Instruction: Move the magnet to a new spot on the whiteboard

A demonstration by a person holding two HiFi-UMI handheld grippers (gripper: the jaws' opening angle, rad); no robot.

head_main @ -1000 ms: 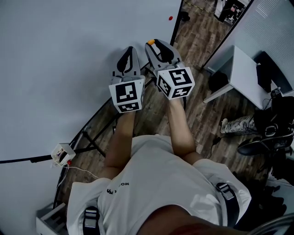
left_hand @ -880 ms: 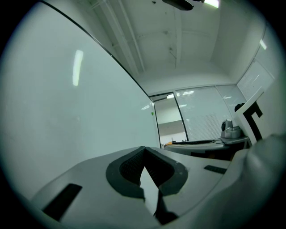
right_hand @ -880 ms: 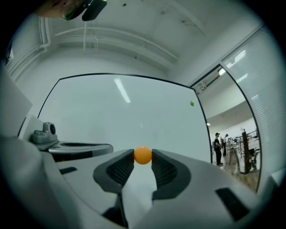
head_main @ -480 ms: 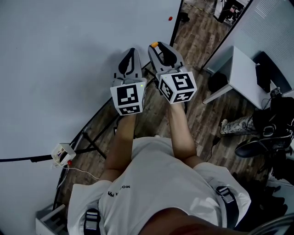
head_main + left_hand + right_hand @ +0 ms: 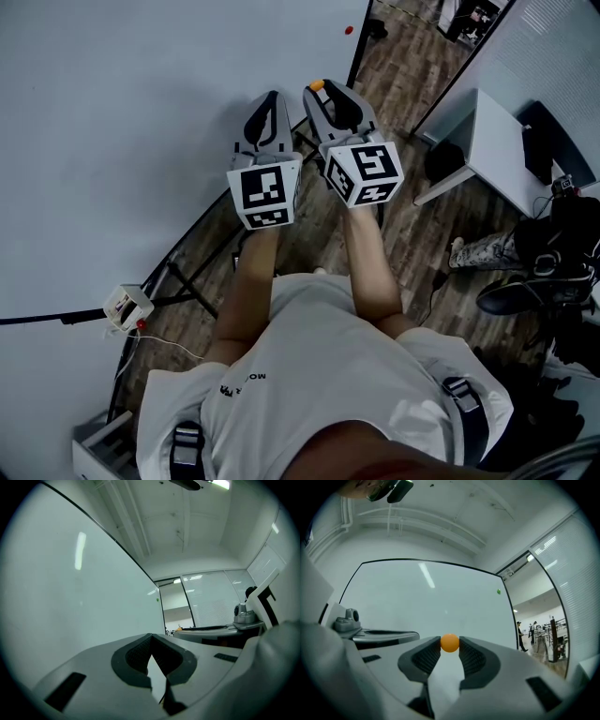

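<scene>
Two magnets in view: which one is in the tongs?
The orange magnet, pinched in the right tongs; the other magnet sits on the whiteboard near its edge.

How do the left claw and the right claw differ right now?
The right claw grips a small orange magnet at its tips; the left claw holds nothing. The right claw's jaws stand apart by the magnet's width; the left claw's jaws are closed together. Both are held up side by side, pointing forward beside the whiteboard.

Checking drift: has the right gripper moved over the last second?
Yes, slightly: the right gripper edged toward the whiteboard frame's right edge, the magnet clamped.
</scene>
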